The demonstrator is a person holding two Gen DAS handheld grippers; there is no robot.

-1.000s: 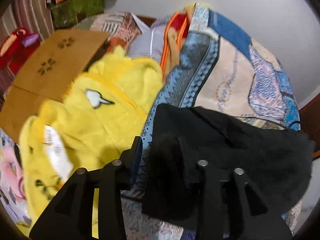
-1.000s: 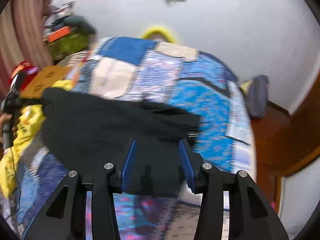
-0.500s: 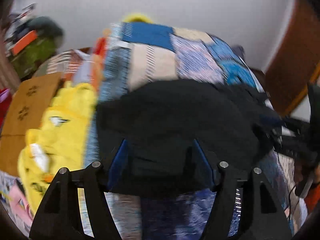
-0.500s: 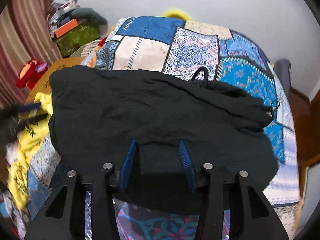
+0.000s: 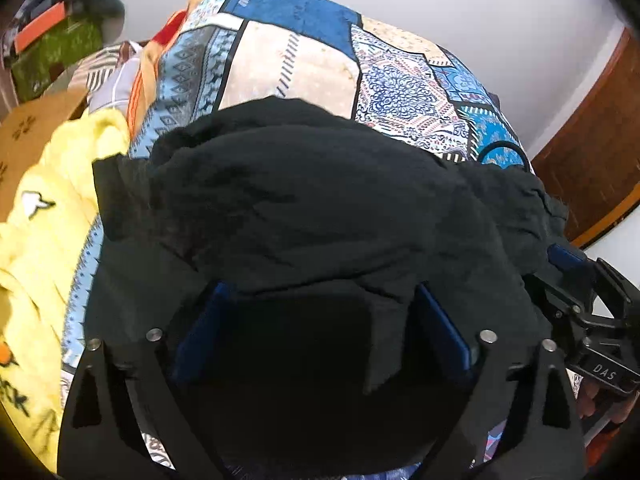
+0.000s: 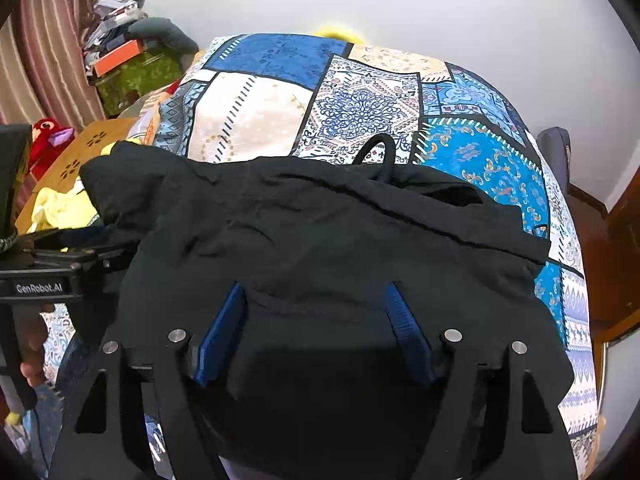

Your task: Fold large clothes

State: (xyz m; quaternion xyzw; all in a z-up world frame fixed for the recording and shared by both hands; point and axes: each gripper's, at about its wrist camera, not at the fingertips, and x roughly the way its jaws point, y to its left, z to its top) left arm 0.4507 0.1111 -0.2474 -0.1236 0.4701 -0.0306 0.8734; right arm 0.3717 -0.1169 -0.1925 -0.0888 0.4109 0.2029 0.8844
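A large black garment (image 5: 312, 208) lies folded on a bed with a blue patchwork cover (image 5: 288, 56). In the left wrist view my left gripper (image 5: 320, 292) is open, jaws wide apart over the garment's near edge, cloth lying between them. In the right wrist view my right gripper (image 6: 316, 292) is open too, jaws spread over the black garment (image 6: 320, 232), whose drawstring loop (image 6: 376, 152) lies at its far edge. The right gripper shows at the right of the left view (image 5: 576, 280); the left one shows at the left of the right view (image 6: 92, 248).
A yellow garment (image 5: 44, 220) lies to the left on the bed, beside a brown cardboard piece (image 5: 36, 128). A green box with orange items (image 6: 132, 72) and a red toy (image 6: 50, 138) stand at the far left. A wooden door (image 5: 588, 152) is at the right.
The left gripper has swung from the yellow garment to the black one and opened wide. The black garment has been laid and spread on the bed; both grippers have moved nearer.
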